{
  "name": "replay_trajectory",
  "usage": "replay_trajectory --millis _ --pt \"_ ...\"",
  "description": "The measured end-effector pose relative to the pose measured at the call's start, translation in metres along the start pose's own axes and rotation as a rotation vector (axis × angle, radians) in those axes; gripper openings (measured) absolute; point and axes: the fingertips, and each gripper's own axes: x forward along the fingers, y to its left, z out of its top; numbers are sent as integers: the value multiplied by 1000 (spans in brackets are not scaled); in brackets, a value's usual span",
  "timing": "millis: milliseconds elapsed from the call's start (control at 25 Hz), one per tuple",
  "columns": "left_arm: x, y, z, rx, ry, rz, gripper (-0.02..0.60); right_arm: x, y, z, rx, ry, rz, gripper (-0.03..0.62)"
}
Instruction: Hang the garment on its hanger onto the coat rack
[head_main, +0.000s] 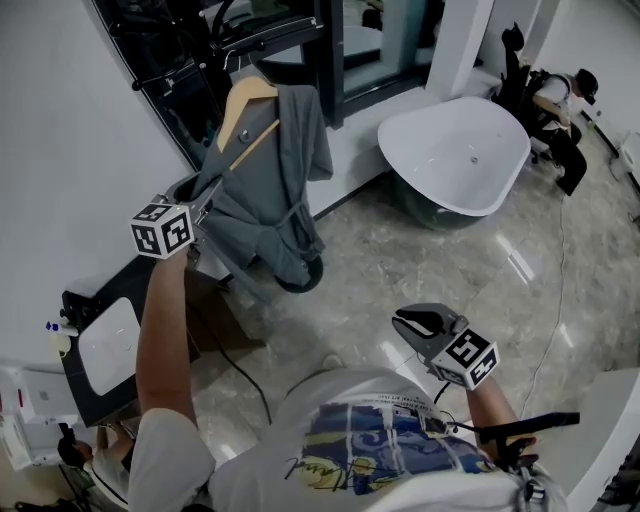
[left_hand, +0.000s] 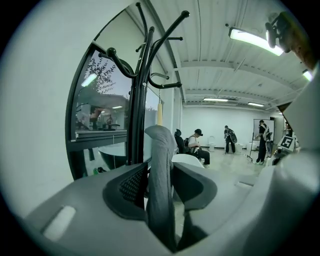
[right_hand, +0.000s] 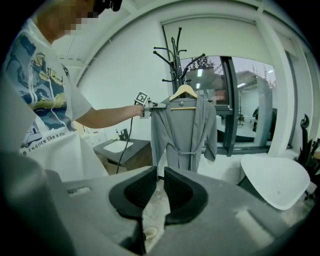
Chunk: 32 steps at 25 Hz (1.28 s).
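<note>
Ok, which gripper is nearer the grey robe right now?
Left. The left gripper is at the shoulder of the robe, jaws opening with its fabric between them. The right gripper is held low and off to the right, well clear of it.

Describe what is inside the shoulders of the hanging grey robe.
A wooden hanger: its top and crossbar show at the robe's open neck. Its arm ends are covered by fabric, as is the coat rack's pole behind.
</note>
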Motion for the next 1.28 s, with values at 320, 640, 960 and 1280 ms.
replay_trajectory --millis 320,640,960,1280 --pt "-36 6 -2 37 19 211 224 -26 0 -20 -2 1 14 48" --pt "-102 -49 -7 84 -2 350 213 -64 1 -37 -33 -25 45 41" --pt "-137 -175 -48 106 32 292 115 -102 12 -60 -58 -45 102 11" --pt "-146 -317 -86 98 49 90 27 -127 30 -72 -83 -48 133 3"
